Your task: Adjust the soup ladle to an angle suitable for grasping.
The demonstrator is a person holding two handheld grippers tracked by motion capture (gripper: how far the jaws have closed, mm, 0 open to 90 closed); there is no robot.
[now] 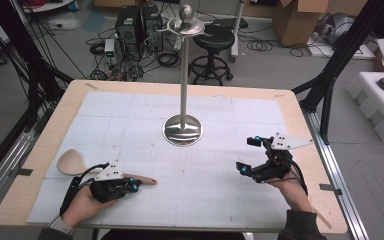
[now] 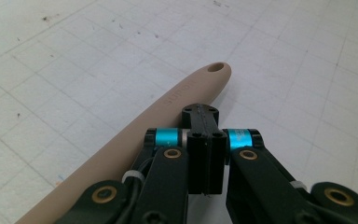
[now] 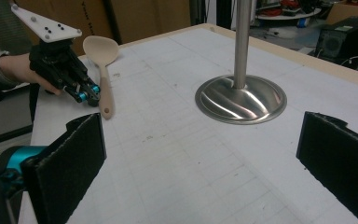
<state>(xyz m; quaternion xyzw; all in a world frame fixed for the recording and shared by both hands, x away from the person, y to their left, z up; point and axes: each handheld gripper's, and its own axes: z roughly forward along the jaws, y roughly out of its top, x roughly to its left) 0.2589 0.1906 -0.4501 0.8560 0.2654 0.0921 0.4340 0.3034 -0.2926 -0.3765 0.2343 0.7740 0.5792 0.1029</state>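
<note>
With its jaws pressed together, the left tool point(image 1: 130, 186) hovers beside the spoon point(image 1: 72, 162) lying on the desk point(image 1: 190, 87), the right tool point(image 1: 254, 156) spread wide; next, probably open and grip the handle.

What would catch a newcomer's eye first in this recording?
The tall steel stand rising from its round base at the middle of the table. Next, the tan wooden spoon lying flat at the near left, with the left gripper, jaws shut, beside its handle. The right gripper hovers at the near right with jaws wide open.
</note>
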